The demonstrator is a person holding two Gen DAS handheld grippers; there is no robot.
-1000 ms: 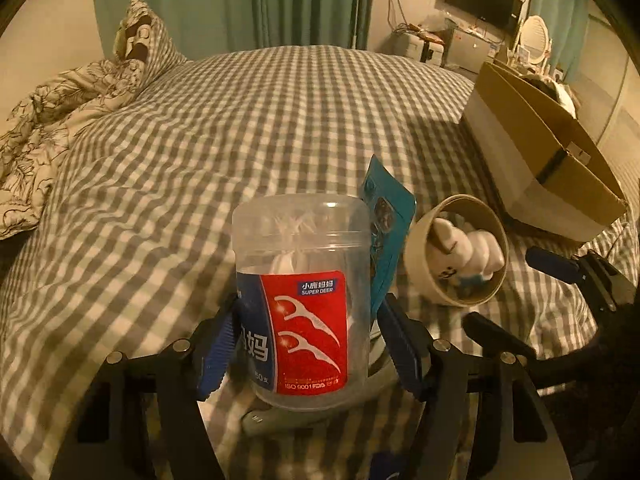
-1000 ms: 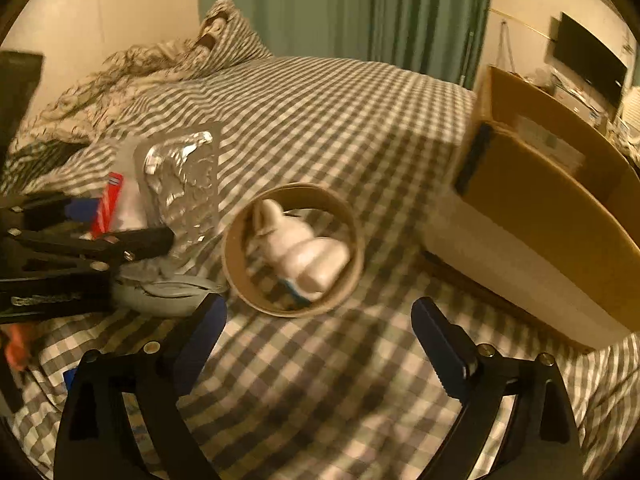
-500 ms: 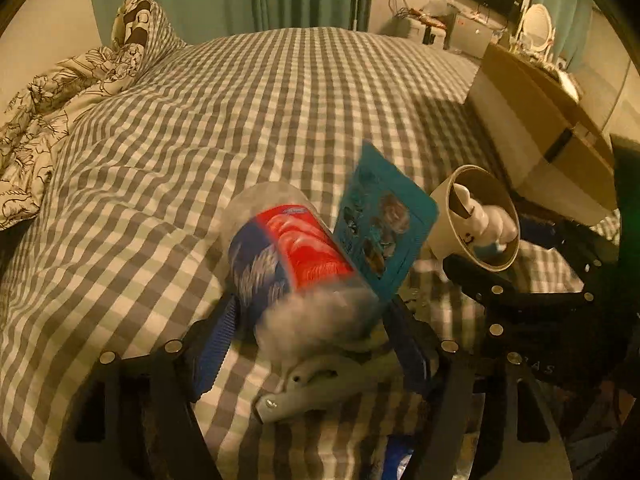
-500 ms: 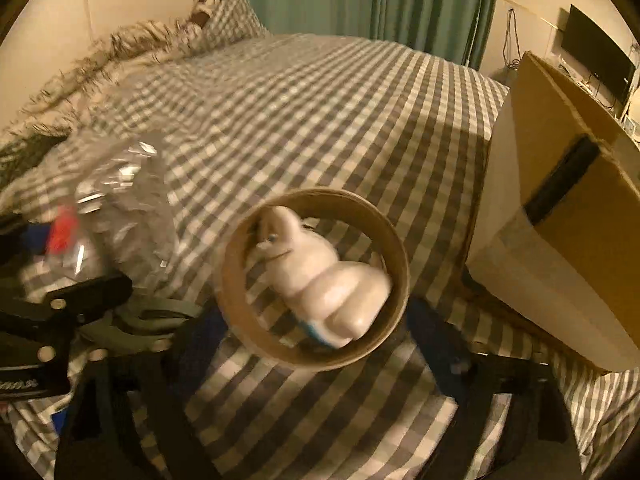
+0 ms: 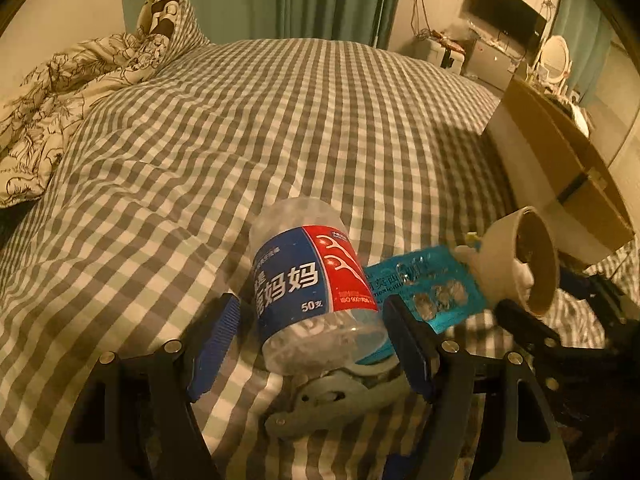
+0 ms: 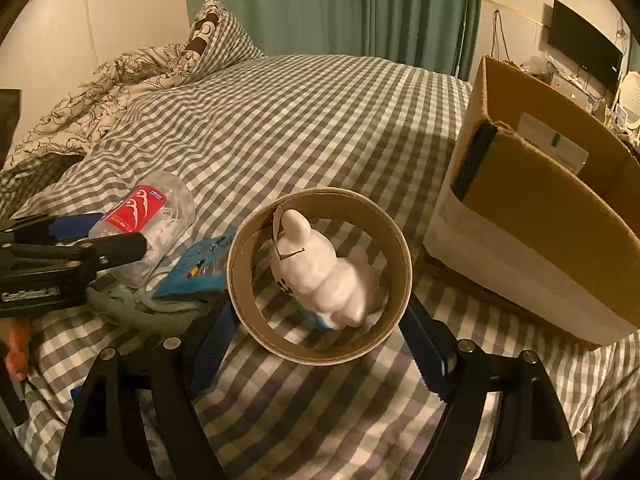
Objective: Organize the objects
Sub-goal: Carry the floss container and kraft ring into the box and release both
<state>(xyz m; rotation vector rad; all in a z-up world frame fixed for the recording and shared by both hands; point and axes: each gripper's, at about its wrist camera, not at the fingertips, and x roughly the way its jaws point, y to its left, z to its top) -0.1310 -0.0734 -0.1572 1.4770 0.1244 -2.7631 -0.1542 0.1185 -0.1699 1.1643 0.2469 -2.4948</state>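
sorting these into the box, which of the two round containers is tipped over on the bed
The clear floss pick jar with the red and blue label lies on its side on the bed. The cardboard tube holding the white figurine is held up in the right gripper.

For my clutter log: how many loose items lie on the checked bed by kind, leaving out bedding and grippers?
Clear plastic floss-pick jar with red and blue label: 1
Blue blister pack: 1
Round cardboard tube holding a white figurine: 1
Grey clip-like tool: 1
Open cardboard box: 1
Total: 5
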